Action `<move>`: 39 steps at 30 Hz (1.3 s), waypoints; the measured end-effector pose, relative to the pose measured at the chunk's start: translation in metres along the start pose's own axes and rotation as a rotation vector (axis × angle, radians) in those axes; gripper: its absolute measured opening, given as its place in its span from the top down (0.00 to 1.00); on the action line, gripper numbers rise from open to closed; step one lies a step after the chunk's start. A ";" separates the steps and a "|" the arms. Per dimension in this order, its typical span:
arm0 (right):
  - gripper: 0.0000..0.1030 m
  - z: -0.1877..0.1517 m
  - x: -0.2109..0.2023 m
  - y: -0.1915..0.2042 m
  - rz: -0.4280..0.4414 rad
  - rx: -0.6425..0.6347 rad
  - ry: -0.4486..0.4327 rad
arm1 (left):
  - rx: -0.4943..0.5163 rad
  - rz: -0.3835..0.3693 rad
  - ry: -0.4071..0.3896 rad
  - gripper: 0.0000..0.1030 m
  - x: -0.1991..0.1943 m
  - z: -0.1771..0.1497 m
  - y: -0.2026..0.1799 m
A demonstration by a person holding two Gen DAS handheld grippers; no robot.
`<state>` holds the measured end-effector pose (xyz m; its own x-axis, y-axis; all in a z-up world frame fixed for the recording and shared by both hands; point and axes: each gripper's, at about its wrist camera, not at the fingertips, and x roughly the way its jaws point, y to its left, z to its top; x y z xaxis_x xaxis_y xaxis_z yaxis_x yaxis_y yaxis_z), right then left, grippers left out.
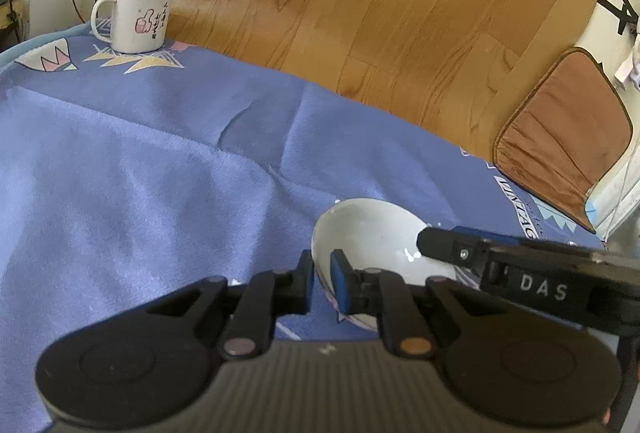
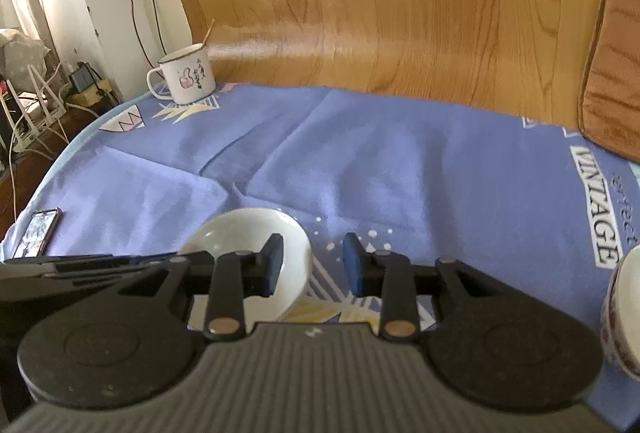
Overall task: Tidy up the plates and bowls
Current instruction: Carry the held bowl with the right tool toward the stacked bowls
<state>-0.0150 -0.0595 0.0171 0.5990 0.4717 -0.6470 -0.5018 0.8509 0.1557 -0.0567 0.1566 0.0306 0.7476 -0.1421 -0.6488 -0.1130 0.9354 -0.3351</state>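
A white bowl sits on the blue tablecloth. My left gripper is shut on the bowl's near left rim, with one blue pad outside and one inside. From the right, one of my right gripper's fingers reaches into the bowl. In the right wrist view my right gripper straddles the right rim of the bowl. Its left pad is inside and its right pad outside, with a gap on both sides, so it stands open. A second bowl with a patterned outside shows at the right edge.
A white enamel mug with a stick in it stands at the cloth's far left corner. A phone lies at the left edge. A brown cushion sits at the right. Wooden floor lies beyond the table.
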 end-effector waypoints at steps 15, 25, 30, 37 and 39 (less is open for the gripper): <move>0.94 -0.019 -0.023 0.004 0.025 0.075 -0.123 | -0.010 -0.045 -0.021 0.91 -0.012 -0.007 -0.006; 0.94 -0.032 -0.036 0.004 -0.004 0.077 -0.172 | 0.008 -0.059 -0.032 0.91 -0.019 -0.010 -0.017; 0.93 -0.037 -0.040 0.007 -0.018 0.072 -0.192 | 0.016 -0.054 -0.040 0.91 -0.022 -0.011 -0.019; 0.93 -0.045 -0.048 0.007 -0.038 0.073 -0.220 | 0.036 -0.061 -0.044 0.91 -0.025 -0.013 -0.027; 0.93 -0.046 -0.049 0.005 -0.041 0.081 -0.222 | 0.042 -0.061 -0.042 0.91 -0.024 -0.014 -0.030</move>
<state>-0.0758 -0.0888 0.0155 0.7449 0.4677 -0.4758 -0.4274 0.8821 0.1979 -0.0808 0.1274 0.0467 0.7792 -0.1867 -0.5984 -0.0394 0.9381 -0.3440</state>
